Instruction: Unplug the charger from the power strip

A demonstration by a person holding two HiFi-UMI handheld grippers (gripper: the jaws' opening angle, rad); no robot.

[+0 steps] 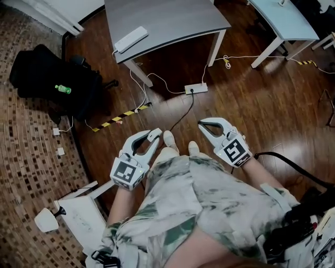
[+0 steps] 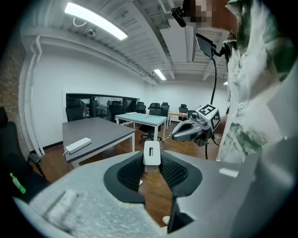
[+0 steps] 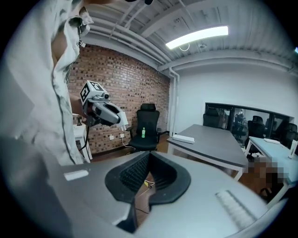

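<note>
Across the dark wooden floor (image 1: 246, 104), loose leads everywhere: white leads (image 1: 157, 78) trailing down from the grey tabletop (image 1: 172, 15), and a black cable (image 1: 184, 111) running from the floor power strip (image 1: 196, 88) back toward the person's shoes (image 1: 168, 138). Likely hazard on any step forward: a foot catching that black cable and dragging the strip along. Second white strip (image 1: 131, 39) lying on the tabletop, well apart from both grippers.

Nearer in, at waist level, left gripper (image 1: 153, 137) pinching the white charger (image 2: 152, 152) at the very tips of its jaws. Well apart from either strip, so apparently already unplugged. Shallow hold, with roughly half the block between the ribbed pads. Could twist or slip out with a jolt or a slackened squeeze, then drop to the hard floor. Beside it, right gripper (image 1: 201, 124) pressed together on nothing, and no use as a catch while closed.

Charger itself: a short rectangular block, long axis in line with the jaws, pointing forward, away from the person and toward the floor strip. Slotted face turned back at the left gripper's camera. Prongs not visible, so no telling which end carries them.
</note>
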